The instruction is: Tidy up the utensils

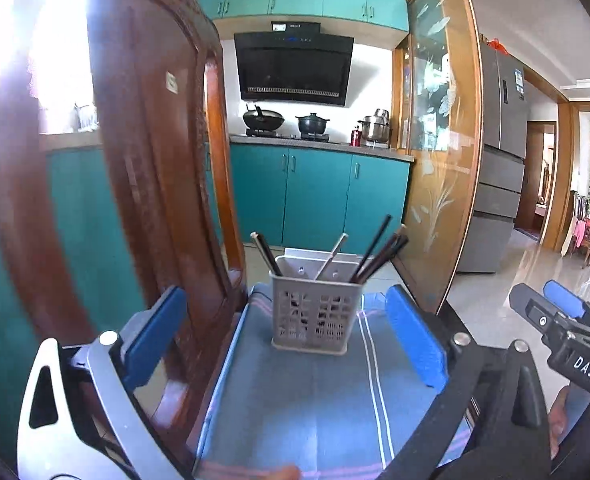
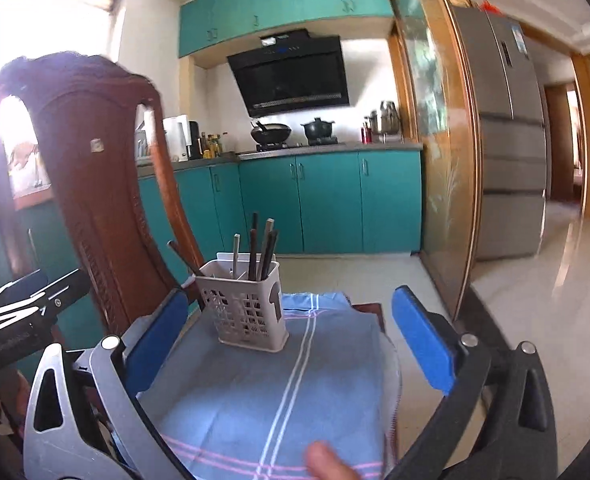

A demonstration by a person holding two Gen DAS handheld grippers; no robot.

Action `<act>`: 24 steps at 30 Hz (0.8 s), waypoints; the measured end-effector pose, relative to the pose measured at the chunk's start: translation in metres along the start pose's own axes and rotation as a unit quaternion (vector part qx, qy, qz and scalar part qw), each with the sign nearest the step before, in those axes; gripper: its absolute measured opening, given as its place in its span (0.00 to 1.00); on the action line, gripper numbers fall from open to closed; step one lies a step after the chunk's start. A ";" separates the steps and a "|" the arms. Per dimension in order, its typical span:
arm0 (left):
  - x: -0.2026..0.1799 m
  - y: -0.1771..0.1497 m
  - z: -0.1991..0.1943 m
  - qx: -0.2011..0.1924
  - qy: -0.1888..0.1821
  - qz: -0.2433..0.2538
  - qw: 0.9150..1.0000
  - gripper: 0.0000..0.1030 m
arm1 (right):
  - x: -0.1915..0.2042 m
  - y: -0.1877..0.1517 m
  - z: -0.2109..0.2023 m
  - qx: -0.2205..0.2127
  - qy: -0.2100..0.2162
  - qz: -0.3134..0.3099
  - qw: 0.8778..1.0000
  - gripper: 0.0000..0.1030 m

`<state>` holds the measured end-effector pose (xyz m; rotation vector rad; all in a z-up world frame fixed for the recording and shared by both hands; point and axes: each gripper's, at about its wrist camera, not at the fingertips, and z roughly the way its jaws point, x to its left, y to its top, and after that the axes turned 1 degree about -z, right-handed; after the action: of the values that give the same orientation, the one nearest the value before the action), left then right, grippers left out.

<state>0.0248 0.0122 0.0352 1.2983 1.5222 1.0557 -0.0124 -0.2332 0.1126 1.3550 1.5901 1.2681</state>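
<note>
The utensil holder (image 1: 315,312) stands upright on the blue striped cloth (image 1: 315,400), which covers the seat of the wooden chair (image 1: 155,160); the chopsticks (image 1: 379,252) lean out of the holder's top at different angles. One pale stick (image 1: 333,254) tilts across the middle, and the dark ones fan toward the side away from the chair back. They stand on end probably because the holder's compartments are deep and loose, so each stick falls against a wall. With all visible sticks in the holder and nothing lying on the cloth, the sorting looks finished or nearly so.

Both claws are spread wide and pinch nothing: the left claw (image 1: 291,336) frames the holder with clear space on each side, and the right claw (image 2: 295,340) sits back from the holder, off to the side away from the chair back.

The left wrist view shows the holder head-on, and the right claw (image 1: 551,312) beside it. The right wrist view shows the holder's side wall with a dark mark (image 2: 275,304), a fingertip (image 2: 327,462) at the cloth's near edge, and more of the kitchen counter beyond the holder.
</note>
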 end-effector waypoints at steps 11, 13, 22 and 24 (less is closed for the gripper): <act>-0.002 -0.013 -0.065 -0.007 -0.019 -0.009 1.000 0.97 | 0.022 -0.001 -0.037 -0.014 -0.018 -0.035 0.999 0.97; -0.002 -0.014 -0.071 -0.011 -0.017 -0.005 1.000 0.97 | 0.024 -0.002 -0.040 -0.016 -0.020 -0.038 0.999 0.97; -0.004 -0.014 -0.085 -0.015 -0.007 0.008 1.000 0.97 | 0.030 -0.004 -0.048 -0.021 -0.016 -0.044 0.999 0.97; -0.003 -0.013 -0.086 -0.016 -0.006 0.008 1.000 0.97 | 0.030 -0.004 -0.048 -0.022 -0.015 -0.044 0.999 0.97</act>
<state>-0.0604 0.0016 0.0469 1.2934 1.4837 1.0765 -0.0645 -0.2154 0.1254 1.2579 1.5742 1.2170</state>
